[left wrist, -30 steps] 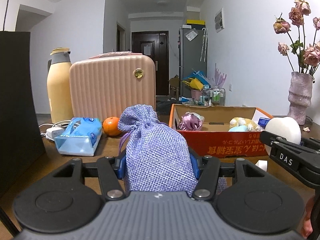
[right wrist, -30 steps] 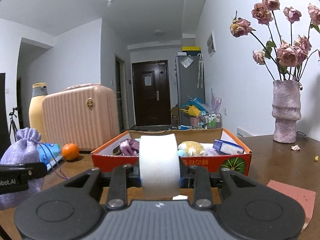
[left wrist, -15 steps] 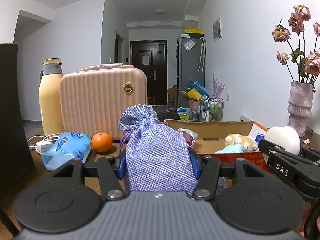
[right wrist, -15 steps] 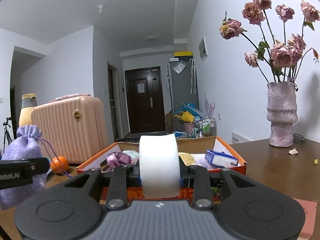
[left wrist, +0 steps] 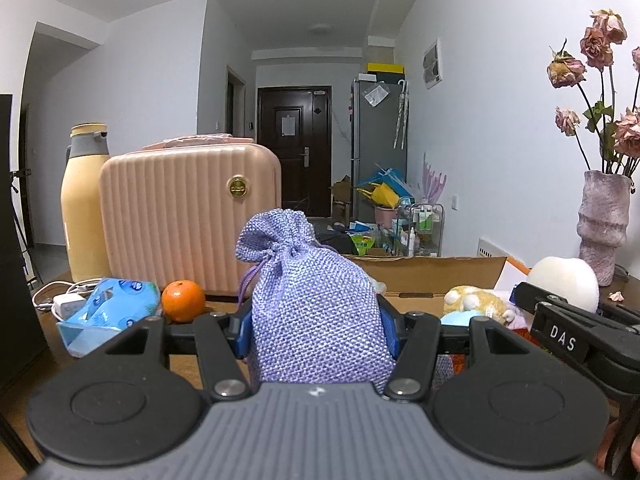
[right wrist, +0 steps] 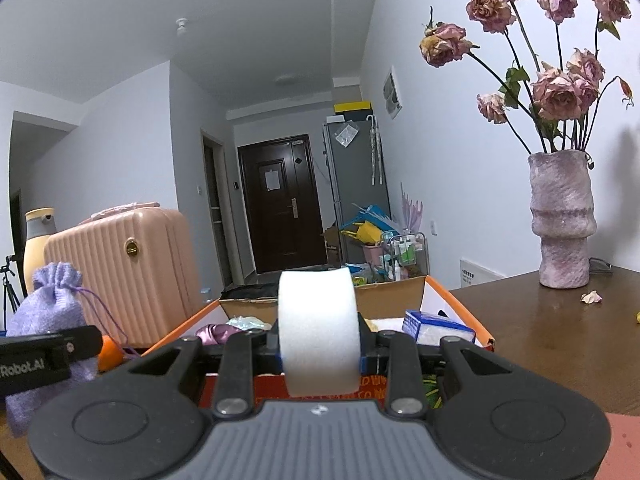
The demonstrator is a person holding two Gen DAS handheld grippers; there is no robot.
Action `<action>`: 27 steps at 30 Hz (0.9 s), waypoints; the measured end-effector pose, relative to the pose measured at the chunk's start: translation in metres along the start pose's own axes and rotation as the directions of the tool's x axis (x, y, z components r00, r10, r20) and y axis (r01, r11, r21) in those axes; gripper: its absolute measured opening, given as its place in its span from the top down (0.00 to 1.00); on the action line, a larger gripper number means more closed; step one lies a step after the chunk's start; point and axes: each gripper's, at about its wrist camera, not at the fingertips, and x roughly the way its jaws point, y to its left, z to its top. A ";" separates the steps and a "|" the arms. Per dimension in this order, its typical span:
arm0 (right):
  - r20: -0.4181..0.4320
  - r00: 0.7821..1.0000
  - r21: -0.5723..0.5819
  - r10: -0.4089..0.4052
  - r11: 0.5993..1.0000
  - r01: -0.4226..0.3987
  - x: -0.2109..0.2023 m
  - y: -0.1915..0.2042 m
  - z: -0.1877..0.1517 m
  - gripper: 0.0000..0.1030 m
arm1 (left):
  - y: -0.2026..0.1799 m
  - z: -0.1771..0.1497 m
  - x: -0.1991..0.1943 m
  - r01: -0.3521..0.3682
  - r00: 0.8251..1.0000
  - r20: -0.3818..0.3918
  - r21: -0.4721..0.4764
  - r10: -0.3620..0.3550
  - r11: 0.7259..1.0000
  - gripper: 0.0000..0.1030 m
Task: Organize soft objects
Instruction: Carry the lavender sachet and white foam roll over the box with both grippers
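Lilac woven cloth fills the near view: the drawstring pouch (left wrist: 316, 312) stands upright, pinched at its sides in the left claw (left wrist: 316, 332), its gathered neck on top. Beside it to the right, the right claw (right wrist: 319, 344) is clenched on a white foam block (right wrist: 318, 328), squeezing it from both sides. Both are held just before the orange cardboard box (right wrist: 452, 304), which sits on the dark wooden tabletop (right wrist: 552, 332) and holds a yellow plush toy (left wrist: 474, 300), a shiny purple cloth (right wrist: 218, 332) and a small blue-and-white packet (right wrist: 434, 326). Left of the box lie an orange (left wrist: 183, 301), a blue tissue pack (left wrist: 110, 308) and a white charger (left wrist: 66, 304). Behind them stand a pink ribbed suitcase (left wrist: 188, 224) and a cream flask (left wrist: 85, 208). At the right stands a mauve vase (right wrist: 562, 220) of dried roses (right wrist: 556, 92).
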 end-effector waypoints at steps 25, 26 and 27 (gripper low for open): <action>-0.022 1.000 0.009 0.011 1.000 -0.011 0.041 -0.002 0.005 0.72 | -0.029 0.013 0.048 0.026 0.999 0.032 0.014 -0.026 1.000 0.43; -0.021 1.000 0.010 0.011 1.000 -0.011 0.043 -0.003 0.007 0.72 | -0.031 0.013 0.051 0.028 0.999 0.034 0.015 -0.028 1.000 0.43; -0.021 1.000 0.009 0.012 1.000 -0.012 0.045 -0.003 0.008 0.72 | -0.032 0.013 0.053 0.029 0.999 0.035 0.016 -0.029 0.999 0.43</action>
